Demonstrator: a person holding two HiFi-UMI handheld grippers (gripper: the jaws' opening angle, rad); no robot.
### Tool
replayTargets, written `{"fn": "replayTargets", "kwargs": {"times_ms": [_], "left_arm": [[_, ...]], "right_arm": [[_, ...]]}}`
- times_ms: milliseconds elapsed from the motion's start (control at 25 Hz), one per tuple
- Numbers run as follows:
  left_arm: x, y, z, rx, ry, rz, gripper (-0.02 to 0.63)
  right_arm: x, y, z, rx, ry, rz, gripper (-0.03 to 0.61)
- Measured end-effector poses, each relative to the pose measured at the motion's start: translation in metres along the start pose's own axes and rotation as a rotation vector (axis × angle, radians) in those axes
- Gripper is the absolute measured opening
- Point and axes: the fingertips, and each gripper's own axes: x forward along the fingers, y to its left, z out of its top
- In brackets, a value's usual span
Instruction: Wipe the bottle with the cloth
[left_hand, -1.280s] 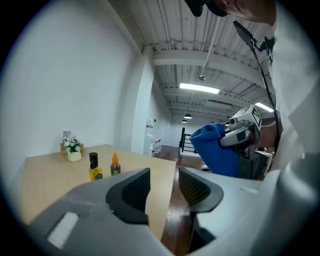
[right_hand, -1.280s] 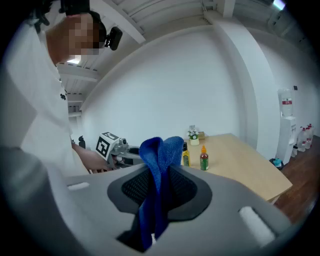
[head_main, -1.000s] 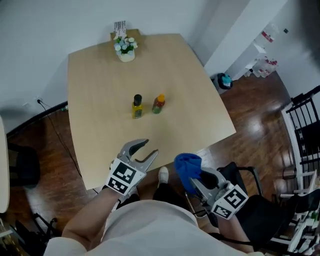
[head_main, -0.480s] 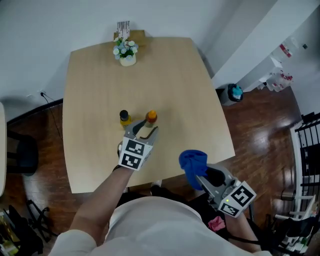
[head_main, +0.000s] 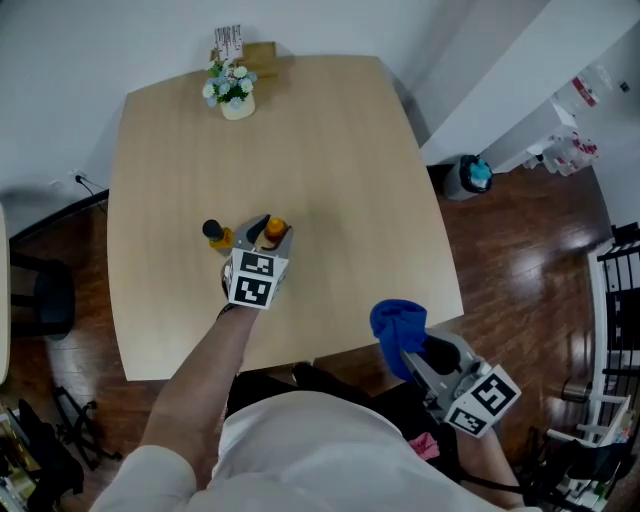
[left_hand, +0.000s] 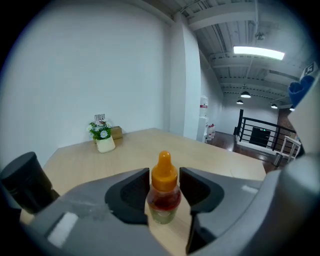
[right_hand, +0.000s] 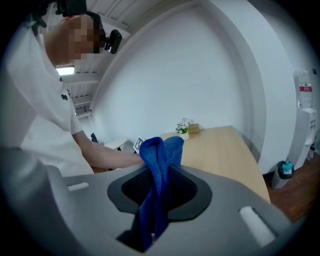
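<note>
The left gripper (head_main: 268, 232) has its jaws spread, and they have just been opening. The small orange-capped bottle (left_hand: 163, 192) stands upright between them on the table (head_main: 330, 140). From the left gripper view the pads look just beside the bottle on either side rather than pressing on it, so it is framed but not held. A second bottle with a dark cap (head_main: 213, 232) stands just beside the orange-capped one, outside the left jaw. The right gripper (right_hand: 160, 186) is well apart from the bottle, out past the near edge of the table, and it pinches a folded blue cloth (right_hand: 161, 155) that sticks up beyond its jaws. The main risk is probably in the closing. If the jaws meet off centre or catch only the narrow cap, the light bottle could tip or squirt out sideways. The outer jaw could also nudge the dark-capped neighbour over. Later, a hard rub might drag the loosely folded cloth out of its pinch or twist the bottle in a weak grip.
</note>
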Motion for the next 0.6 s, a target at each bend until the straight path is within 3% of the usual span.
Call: {"fn": "replayTargets", "kwargs": {"times_ms": [80,320,600], "left_arm": [[0.003,0.001,0.0,-0.002,0.001,0.0,0.166],[0.001,-0.003,0.002,-0.02,0.005,-0.022,0.16],[-0.045,-0.034,0.028,0.011,-0.042,-0.132,0.16]], "right_arm": [[-0.002,-0.005,-0.001,0.003,-0.004,0.0,0.092],[-0.002,-0.018,0.001,0.002,-0.017,0.006,0.092],[0.021,-0.012,0.023,-0.034,-0.065,0.052,0.092]]}}
